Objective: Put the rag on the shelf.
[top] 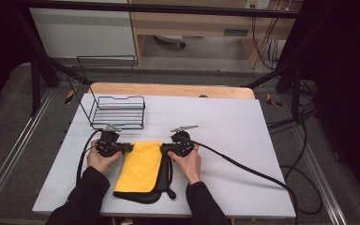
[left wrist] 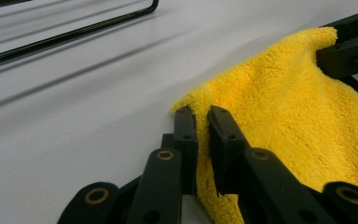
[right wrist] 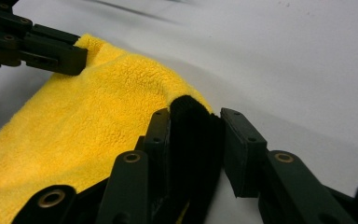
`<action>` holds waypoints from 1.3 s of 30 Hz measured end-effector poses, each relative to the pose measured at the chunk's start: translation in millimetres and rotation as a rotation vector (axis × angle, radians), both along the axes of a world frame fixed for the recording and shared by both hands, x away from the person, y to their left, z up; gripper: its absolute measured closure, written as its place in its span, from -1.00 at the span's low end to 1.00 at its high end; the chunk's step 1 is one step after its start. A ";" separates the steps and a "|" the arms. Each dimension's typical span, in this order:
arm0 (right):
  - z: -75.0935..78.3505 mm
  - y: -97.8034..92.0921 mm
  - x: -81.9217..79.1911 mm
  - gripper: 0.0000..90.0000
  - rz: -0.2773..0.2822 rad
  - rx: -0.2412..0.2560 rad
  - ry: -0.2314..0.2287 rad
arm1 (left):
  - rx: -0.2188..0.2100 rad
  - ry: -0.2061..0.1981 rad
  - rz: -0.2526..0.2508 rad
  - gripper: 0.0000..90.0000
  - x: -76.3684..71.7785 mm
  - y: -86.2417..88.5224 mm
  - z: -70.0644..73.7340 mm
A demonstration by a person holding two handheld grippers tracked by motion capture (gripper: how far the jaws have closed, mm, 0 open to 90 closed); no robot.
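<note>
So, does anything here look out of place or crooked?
Nothing serious. The yellow cloth is pinched at its two far corners by the left gripper and the right gripper. Its black underside sticks out unevenly along the right and near edges. The wire basket stands upright.

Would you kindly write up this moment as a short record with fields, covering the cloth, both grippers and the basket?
Work in hand: a yellow cloth with a black underside is held at its two far corners
Left gripper: shut on the cloth's left far corner
Right gripper: shut on the right far corner, black side showing between its jaws
Cloth state: far edge lifted, near part lying on the table
Wire basket: stands beyond the left gripper, nothing seen in it
</note>
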State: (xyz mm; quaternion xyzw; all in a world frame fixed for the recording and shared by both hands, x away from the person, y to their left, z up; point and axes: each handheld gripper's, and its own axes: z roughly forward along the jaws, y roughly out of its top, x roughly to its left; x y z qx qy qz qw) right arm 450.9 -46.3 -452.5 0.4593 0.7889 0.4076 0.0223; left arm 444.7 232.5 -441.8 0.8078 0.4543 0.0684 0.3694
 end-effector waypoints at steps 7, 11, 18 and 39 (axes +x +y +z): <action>-1.0 4.2 1.3 0.56 -0.005 0.013 0.014 | -0.015 0.014 -0.008 0.73 3.0 1.6 -2.9; -2.1 5.0 -0.3 0.74 -0.004 0.021 0.006 | -0.023 0.016 -0.009 0.73 3.0 2.1 -3.3; 9.7 1.4 -5.0 0.81 0.007 0.033 -0.038 | -0.037 -0.016 -0.011 0.86 -1.7 3.9 4.4; 64.3 -6.3 -34.9 0.81 0.067 0.139 -0.251 | -0.149 -0.247 -0.017 0.87 -42.1 19.1 66.9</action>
